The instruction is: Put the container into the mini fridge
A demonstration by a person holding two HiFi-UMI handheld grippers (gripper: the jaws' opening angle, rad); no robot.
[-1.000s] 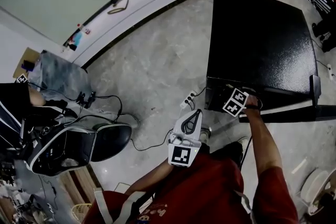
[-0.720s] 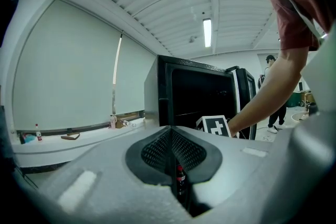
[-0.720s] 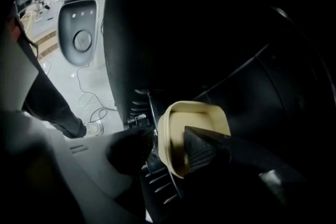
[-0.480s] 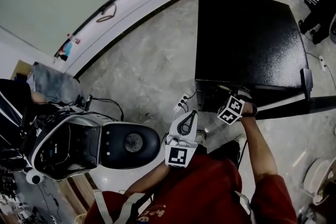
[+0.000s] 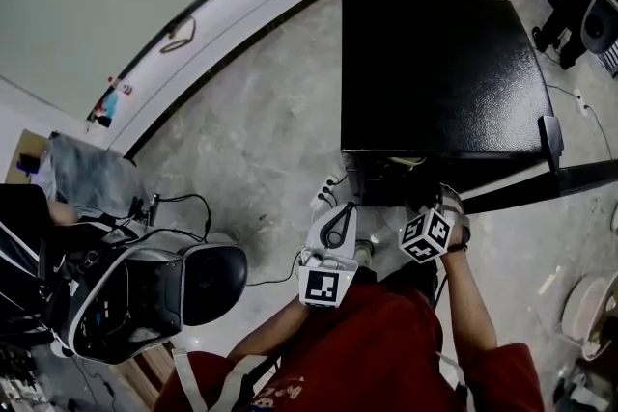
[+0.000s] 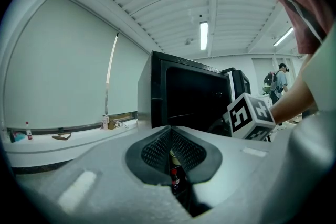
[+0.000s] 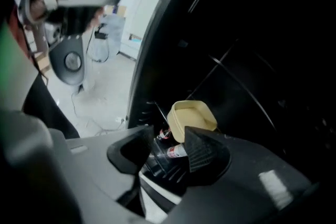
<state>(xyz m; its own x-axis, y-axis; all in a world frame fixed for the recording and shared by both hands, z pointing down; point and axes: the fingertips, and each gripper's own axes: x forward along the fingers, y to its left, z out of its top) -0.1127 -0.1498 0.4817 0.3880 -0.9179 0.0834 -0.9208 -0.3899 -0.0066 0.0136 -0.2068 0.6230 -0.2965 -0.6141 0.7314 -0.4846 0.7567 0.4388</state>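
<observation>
Container (image 7: 191, 118) sits inside the mini fridge (image 7: 252, 60), just past the tips of the right claw (image 7: 167, 139). That's the right gripper view, and the jaws are spread wide, pads off it, gripping nothing. A small bottle (image 7: 176, 150) shows just below it. Over to the left gripper view: the left claw (image 6: 170, 134) is pinched together, empty, pointing at the fridge front. Head view now: only the fridge's black top and both claws at its open front, with the container hidden underneath.
</observation>
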